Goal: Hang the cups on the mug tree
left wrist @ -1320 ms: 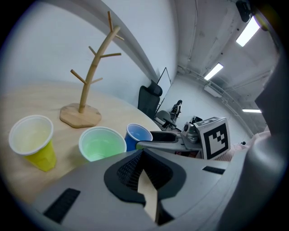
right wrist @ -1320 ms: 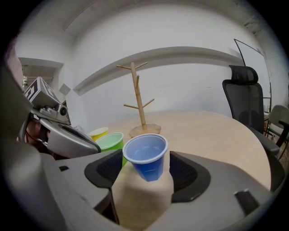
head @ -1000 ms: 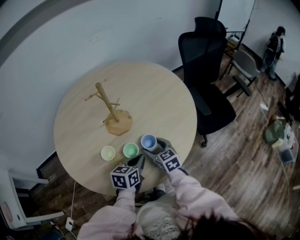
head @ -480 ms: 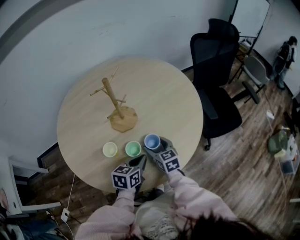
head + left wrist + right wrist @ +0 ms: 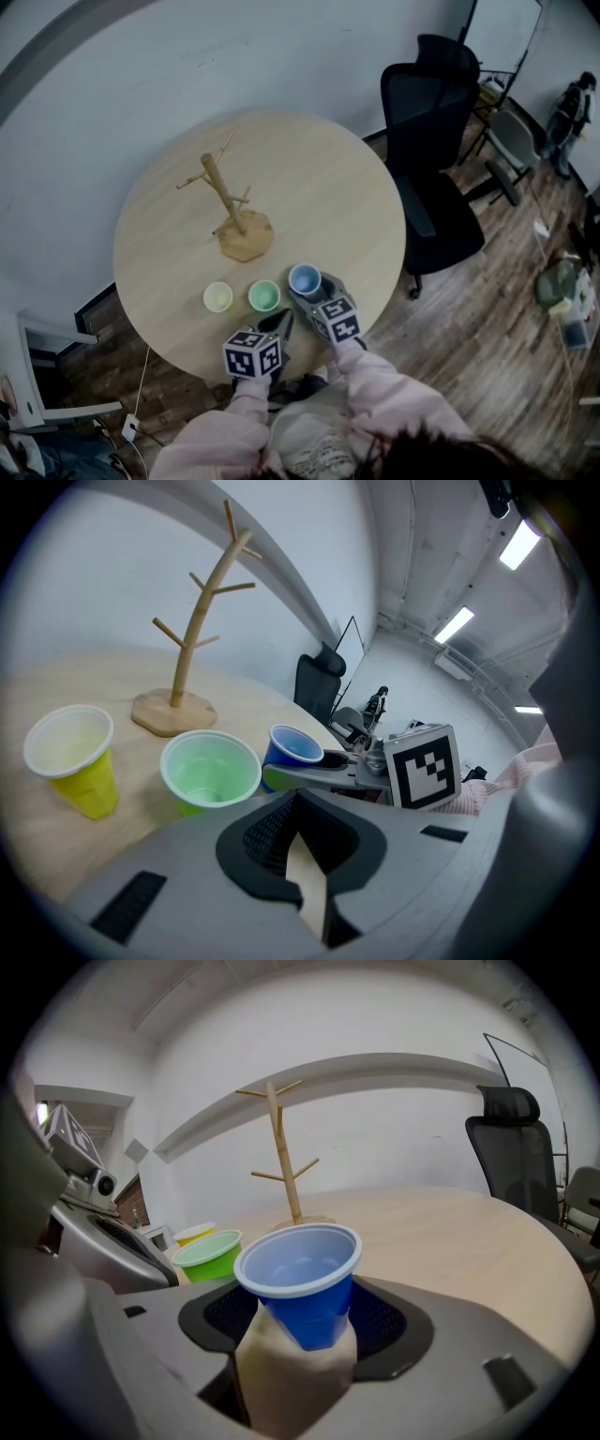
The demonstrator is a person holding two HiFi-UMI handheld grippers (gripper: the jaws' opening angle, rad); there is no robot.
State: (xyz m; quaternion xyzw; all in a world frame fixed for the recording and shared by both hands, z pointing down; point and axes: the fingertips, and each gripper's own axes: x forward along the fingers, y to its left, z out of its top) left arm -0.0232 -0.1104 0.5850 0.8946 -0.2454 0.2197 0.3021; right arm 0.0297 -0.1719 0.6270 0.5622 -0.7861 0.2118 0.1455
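Three cups stand in a row near the front edge of the round wooden table [image 5: 319, 187]: yellow [image 5: 217, 296], green [image 5: 264, 295] and blue [image 5: 305, 279]. The wooden mug tree [image 5: 230, 202] stands behind them with bare pegs. My right gripper [image 5: 307, 287] has just been closing its jaws around the blue cup [image 5: 305, 1283], and the pads lie against its sides. The cup stands upright. My left gripper [image 5: 280, 322] hovers shut and empty just in front of the green cup [image 5: 208, 771]. The yellow cup [image 5: 73, 761] is to its left.
A black office chair [image 5: 436, 159] stands close to the table's right side. A white chair [image 5: 37, 375] is at the lower left. A person [image 5: 572, 117] stands far off at the right. Bare tabletop lies between the cups and the tree's base [image 5: 247, 236].
The head view has shifted slightly. Both grippers and all three cups keep their places on the table.
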